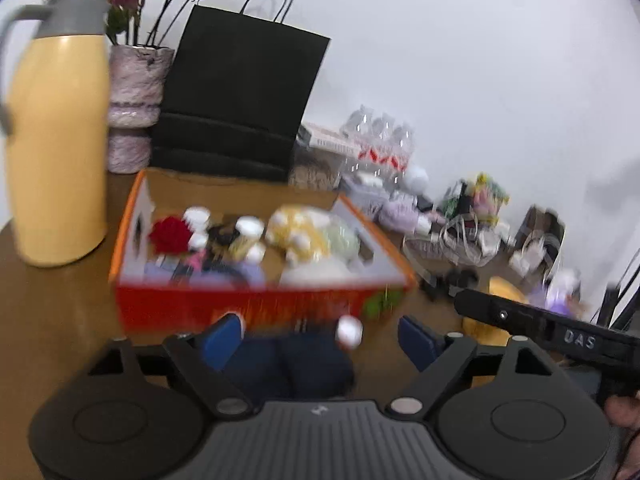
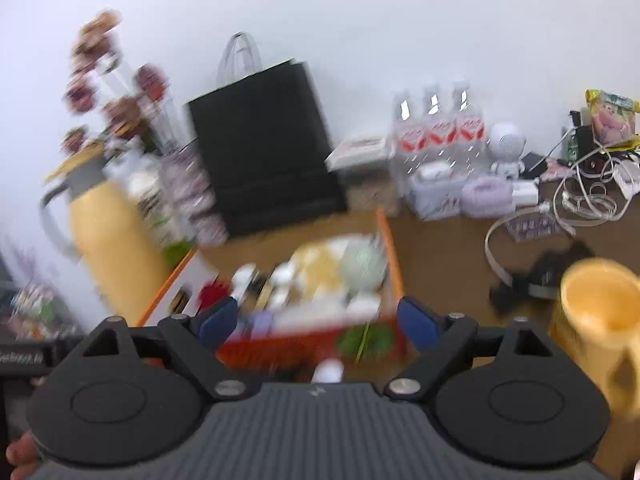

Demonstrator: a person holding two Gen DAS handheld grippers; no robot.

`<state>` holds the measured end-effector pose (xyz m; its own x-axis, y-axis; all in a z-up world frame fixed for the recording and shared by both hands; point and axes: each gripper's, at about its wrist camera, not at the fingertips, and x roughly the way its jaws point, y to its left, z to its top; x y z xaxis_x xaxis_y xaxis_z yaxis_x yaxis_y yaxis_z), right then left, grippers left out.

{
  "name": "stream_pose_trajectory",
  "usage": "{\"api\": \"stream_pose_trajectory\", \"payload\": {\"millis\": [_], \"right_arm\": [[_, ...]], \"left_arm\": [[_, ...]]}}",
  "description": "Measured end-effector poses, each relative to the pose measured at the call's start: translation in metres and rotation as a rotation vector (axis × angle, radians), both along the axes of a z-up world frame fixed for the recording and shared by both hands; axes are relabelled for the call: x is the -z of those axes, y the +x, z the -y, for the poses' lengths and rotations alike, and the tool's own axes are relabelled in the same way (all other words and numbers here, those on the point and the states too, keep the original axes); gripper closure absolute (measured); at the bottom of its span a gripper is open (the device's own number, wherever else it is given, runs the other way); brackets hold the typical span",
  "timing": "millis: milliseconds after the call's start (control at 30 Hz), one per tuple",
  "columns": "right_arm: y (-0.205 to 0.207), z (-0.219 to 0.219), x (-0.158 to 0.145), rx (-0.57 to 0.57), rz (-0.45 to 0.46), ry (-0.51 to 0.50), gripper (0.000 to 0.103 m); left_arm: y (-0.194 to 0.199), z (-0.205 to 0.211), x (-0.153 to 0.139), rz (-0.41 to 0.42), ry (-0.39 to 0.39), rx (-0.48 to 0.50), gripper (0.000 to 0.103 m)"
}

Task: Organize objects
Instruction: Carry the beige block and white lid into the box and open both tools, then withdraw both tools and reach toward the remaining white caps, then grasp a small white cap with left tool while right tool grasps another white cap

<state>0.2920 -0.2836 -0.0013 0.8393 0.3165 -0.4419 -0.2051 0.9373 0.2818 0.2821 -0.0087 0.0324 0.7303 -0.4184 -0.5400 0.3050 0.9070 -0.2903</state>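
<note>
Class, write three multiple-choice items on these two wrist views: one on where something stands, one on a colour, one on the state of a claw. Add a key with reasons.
1. The black paper bag stands:
A. behind the orange box
B. inside it
C. on the floor

2. The tall jug has a body that is:
A. red
B. yellow
C. blue

3. The left claw is:
A. shut on a bottle
B. shut on nothing
C. open

Key: A, the bag rises past the box's far wall; B, the body is pale yellow under a grey collar; C, its blue fingers stand wide apart, gripping nothing.
</note>
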Motion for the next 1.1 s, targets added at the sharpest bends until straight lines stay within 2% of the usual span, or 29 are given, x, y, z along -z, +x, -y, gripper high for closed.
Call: {"api": "stream_pose_trajectory", "payload": {"millis": [100,267,400,533,633,700,800,933,1000,1100], "right_arm": [[-0.050,-0.011,0.021,-0.037,-0.023,-0.051,0.013],[-0.114,-0.017,0.051,-0.055,-0.106,-0.134,0.013],[-0.145,-0.019,0.055,-0.069,-0.116,-0.201,0.013],[-0.155,-0.019,0.048,-0.057,-0.079,-0.274,0.013],[-0.143,-0.019,0.044,-0.050,-0.048,-0.280,0.018],[-0.125,-0.020,0.044,-0.048,-0.034,-0.276,0.023],[-0.085,-0.025,0.046,-0.047,-0.028,-0.255,0.030],[-0.028,-0.038,0.055,-0.034,-0.034,-0.286,0.037],[-0.001,-0.043,0.061,-0.035,-0.049,-0.291,0.039],[0.034,-0.049,0.071,-0.046,-0.091,-0.292,0.043]], "left_arm": [[-0.045,0.000,0.022,-0.034,0.041,-0.036,0.018],[-0.103,-0.004,0.039,-0.079,0.028,-0.089,0.018],[-0.124,-0.007,0.036,-0.034,0.098,-0.120,0.018],[-0.118,-0.015,0.038,0.005,0.105,-0.161,0.014],[-0.091,-0.017,0.038,0.043,0.132,-0.167,0.016],[-0.065,-0.014,0.036,0.098,0.157,-0.170,0.023],[-0.015,-0.006,0.035,0.133,0.162,-0.160,0.025],[0.046,0.018,0.047,0.101,0.232,-0.131,0.037],[0.069,0.024,0.059,0.062,0.254,-0.137,0.047],[0.090,0.026,0.075,-0.008,0.254,-0.155,0.051]]}}
